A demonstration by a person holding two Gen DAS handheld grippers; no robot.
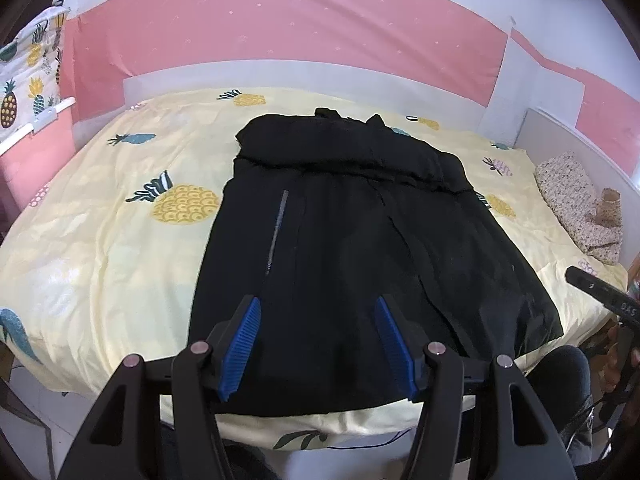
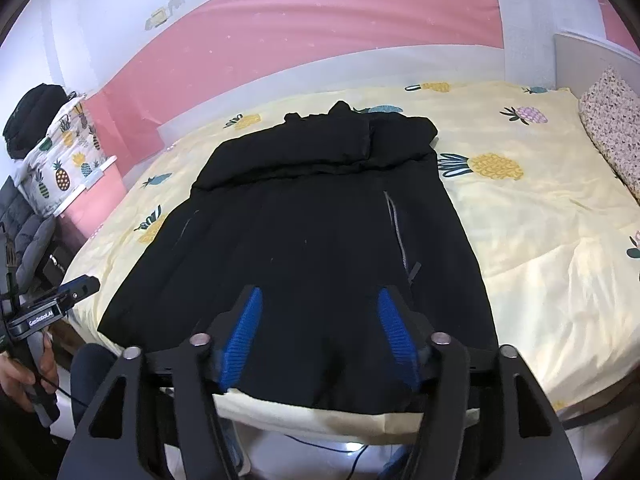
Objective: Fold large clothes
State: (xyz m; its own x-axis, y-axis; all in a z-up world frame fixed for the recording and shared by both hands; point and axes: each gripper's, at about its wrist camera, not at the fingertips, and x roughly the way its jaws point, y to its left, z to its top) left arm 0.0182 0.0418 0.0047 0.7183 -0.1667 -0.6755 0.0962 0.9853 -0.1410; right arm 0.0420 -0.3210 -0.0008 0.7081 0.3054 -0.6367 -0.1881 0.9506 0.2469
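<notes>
A large black jacket (image 1: pixel 352 232) lies flat on the bed, hem toward me, with a folded band across its far end and a grey zipper (image 1: pixel 278 232) on its left part. It also shows in the right wrist view (image 2: pixel 312 240). My left gripper (image 1: pixel 318 304) is open and empty, hovering over the near hem. My right gripper (image 2: pixel 320 300) is open and empty over the near hem too. Each gripper's body shows at the edge of the other's view, the right one (image 1: pixel 600 292) and the left one (image 2: pixel 60 304).
The bed has a pale yellow pineapple-print cover (image 1: pixel 120 208). A speckled pillow (image 1: pixel 576 200) lies at the right by a white headboard (image 1: pixel 580 140). A pink wall (image 1: pixel 280 28) stands behind. A pineapple-print cloth (image 2: pixel 60 160) hangs at the left, with a dark bag (image 2: pixel 32 112) on it.
</notes>
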